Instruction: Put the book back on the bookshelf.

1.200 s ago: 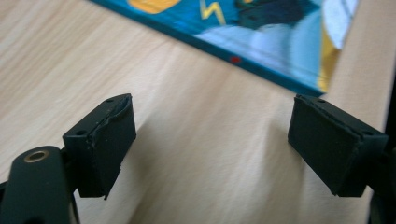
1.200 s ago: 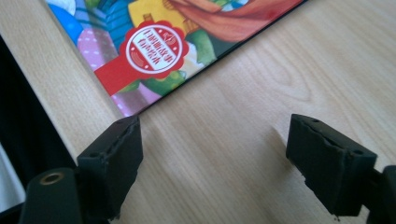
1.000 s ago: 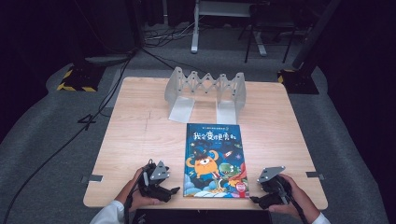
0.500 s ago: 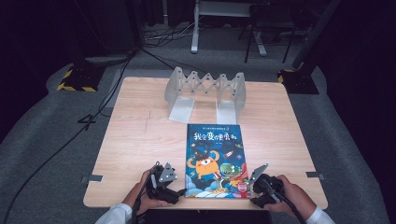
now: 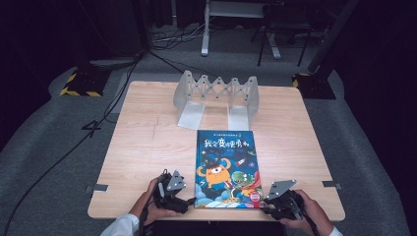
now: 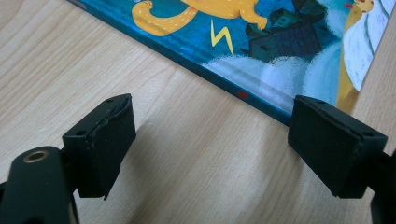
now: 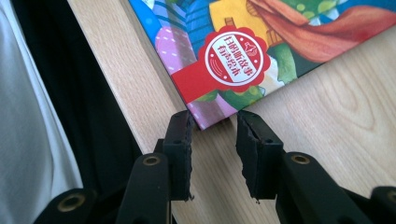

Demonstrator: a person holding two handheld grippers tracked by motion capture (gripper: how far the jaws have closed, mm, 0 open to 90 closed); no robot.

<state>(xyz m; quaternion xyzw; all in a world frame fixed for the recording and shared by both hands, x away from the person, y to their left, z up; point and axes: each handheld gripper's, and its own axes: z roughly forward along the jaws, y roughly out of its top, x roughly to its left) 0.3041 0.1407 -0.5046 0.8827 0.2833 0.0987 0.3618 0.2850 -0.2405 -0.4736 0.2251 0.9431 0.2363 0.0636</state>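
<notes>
A picture book (image 5: 228, 167) with a blue cartoon cover lies flat on the wooden table (image 5: 147, 147), its near edge close to the table's front edge. My left gripper (image 5: 191, 201) rests on the table at the book's near left corner. In the left gripper view its jaws (image 6: 210, 140) stand wide open on bare wood, with the book's edge (image 6: 261, 37) just beyond the right jaw. My right gripper (image 5: 264, 201) is at the near right corner. Its jaws (image 7: 215, 135) have just been closing and now pinch the tip of the book's corner (image 7: 210, 119).
A grey accordion-fold stand (image 5: 216, 96) stands at the back of the table, beyond the book. The table's front edge (image 7: 121, 93) runs right beside the right gripper, with a white sleeve (image 7: 28, 140) past it. Cables lie on the dark floor (image 5: 59, 147) around the table.
Both hands have moved inward to the book's near corners. The right gripper's jaws have closed from wide apart onto the corner. The left jaws stay wide.
</notes>
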